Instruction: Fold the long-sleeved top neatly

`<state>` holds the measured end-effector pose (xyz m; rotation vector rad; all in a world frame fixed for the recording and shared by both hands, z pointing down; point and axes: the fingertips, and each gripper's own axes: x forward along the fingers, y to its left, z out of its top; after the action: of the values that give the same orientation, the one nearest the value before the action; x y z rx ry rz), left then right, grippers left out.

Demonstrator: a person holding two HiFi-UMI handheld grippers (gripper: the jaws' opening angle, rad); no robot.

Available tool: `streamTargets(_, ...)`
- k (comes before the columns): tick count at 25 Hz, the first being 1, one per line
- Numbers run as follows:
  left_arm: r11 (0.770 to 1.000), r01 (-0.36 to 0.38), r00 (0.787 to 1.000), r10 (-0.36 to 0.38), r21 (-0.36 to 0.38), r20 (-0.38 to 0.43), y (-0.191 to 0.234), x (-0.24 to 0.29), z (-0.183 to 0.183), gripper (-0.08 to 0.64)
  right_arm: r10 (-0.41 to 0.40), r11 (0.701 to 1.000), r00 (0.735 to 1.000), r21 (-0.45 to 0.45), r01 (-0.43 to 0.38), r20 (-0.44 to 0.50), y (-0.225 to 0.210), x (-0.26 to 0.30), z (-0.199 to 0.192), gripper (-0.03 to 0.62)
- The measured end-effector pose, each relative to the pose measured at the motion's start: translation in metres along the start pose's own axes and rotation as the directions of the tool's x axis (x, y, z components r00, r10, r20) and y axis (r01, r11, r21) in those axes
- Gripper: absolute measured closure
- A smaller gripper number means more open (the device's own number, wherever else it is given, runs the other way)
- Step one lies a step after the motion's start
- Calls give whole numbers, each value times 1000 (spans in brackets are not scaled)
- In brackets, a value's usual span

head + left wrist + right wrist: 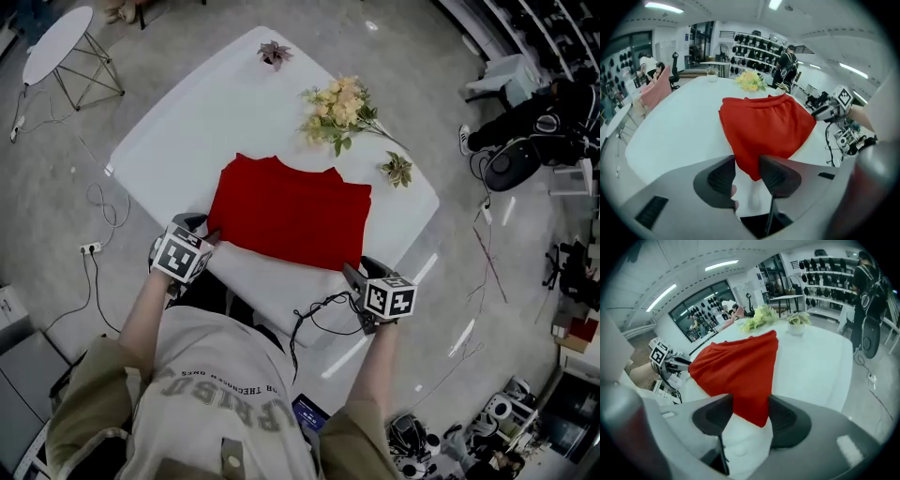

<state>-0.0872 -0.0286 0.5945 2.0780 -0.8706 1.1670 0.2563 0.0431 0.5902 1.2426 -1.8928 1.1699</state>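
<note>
The red long-sleeved top [289, 211] lies at the middle of the white tabletop [183, 141], already a flat, roughly rectangular packet; judged so, one fold is just laid down. The left claw [747, 174] at the top's 8 o'clock corner and the right claw [749, 416] at its 5 o'clock corner both stand spread, a cloth corner lying loose between the pads; next they likely need to draw clear without dragging it, then take a fresh edge. The fabric looks soft, matte and limp; the tabletop is smooth and glossy.
</note>
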Motion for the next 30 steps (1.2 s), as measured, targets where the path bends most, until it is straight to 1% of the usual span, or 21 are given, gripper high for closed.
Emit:
streamTargets(1, 1000, -12, 1000, 13, -15, 20, -1, 2, 0, 411, 0, 1000, 1000, 7, 0, -7, 0, 4, -8, 363)
streamTargets(2, 999, -31, 999, 31, -18, 39, 0, 1, 0, 449, -3, 1000, 1000, 23, 3, -4, 1, 6, -14, 445)
streamTargets(3, 999, -51, 997, 51, -9, 54, 1, -3, 0, 493, -3, 999, 1000, 48, 3, 11, 3, 5, -18, 546)
streamTargets(4, 998, -65, 996, 65, 4, 66, 3, -10, 0, 502, 4, 997, 999, 76, -6, 32, 8, 2, -21, 562)
streamTargets(6, 997, -70, 993, 68, 19, 93, 7, -27, -1, 512, 44, 991, 996, 125, -53, 71, 26, -10, -32, 569)
streamTargets(8, 997, -69, 992, 67, 16, 102, 15, -41, -6, 517, 116, 977, 990, 172, -129, 86, 53, -24, -49, 569)
streamTargets(10, 997, -71, 995, 70, 19, 73, 25, -48, -19, 520, 188, 954, 980, 225, -198, 63, 81, -31, -74, 569)
streamTargets(12, 997, -70, 997, 68, 40, 28, 33, -46, -35, 520, 219, 944, 976, 249, -214, 9, 102, -26, -104, 569)
streamTargets(14, 994, -68, 997, 69, 90, -17, 37, -41, -47, 515, 179, 968, 983, 189, -166, -50, 111, -18, -126, 565)
streamTargets(15, 990, -70, 996, 75, 123, -37, 39, -40, -50, 499, 141, 983, 987, 130, -130, -74, 112, -17, -132, 545)
streamTargets(16, 985, -74, 995, 83, 156, -52, 42, -42, -50, 460, 106, 992, 990, 72, -100, -89, 111, -20, -133, 501)
streamTargets(17, 981, -72, 995, 84, 179, -57, 46, -45, -48, 427, 85, 996, 993, 34, -82, -86, 109, -25, -130, 392)
streamTargets(18, 980, -63, 996, 74, 189, -51, 51, -51, -42, 383, 75, 997, 995, 25, -74, -59, 105, -33, -121, 311)
streamTargets(19, 981, -50, 998, 57, 187, -32, 55, -56, -32, 364, 68, 997, 998, 37, -67, -7, 99, -41, -106, 298)
streamTargets(20, 983, -35, 999, 36, 182, -2, 59, -59, -16, 360, 53, 997, 997, 59, -57, 60, 90, -48, -86, 298)
streamTargets(22, 983, -7, 999, -3, 185, 53, 60, -53, 23, 360, 2, 995, 984, 101, -20, 178, 64, -50, -41, 298)
streamTargets(24, 974, 3, 997, -19, 225, 71, 56, -32, 61, 360, -48, 992, 971, 125, 19, 234, 39, -36, -1, 298)
streamTargets(26, 953, -11, 998, -6, 302, 57, 51, -10, 88, 357, -67, 992, 973, 120, 41, 220, 24, -12, 26, 299)
streamTargets(28, 925, 7, 1000, -9, 380, 4, 47, 12, 99, 359, -60, 995, 987, 86, 47, 151, 18, 12, 35, 306)
streamTargets(29, 908, 33, 999, -22, 417, -31, 44, 21, 99, 362, -56, 997, 991, 63, 49, 118, 18, 19, 35, 328)
streamTargets(30, 890, 63, 997, -40, 452, -62, 41, 28, 97, 386, -54, 998, 993, 41, 50, 100, 18, 21, 37, 388)
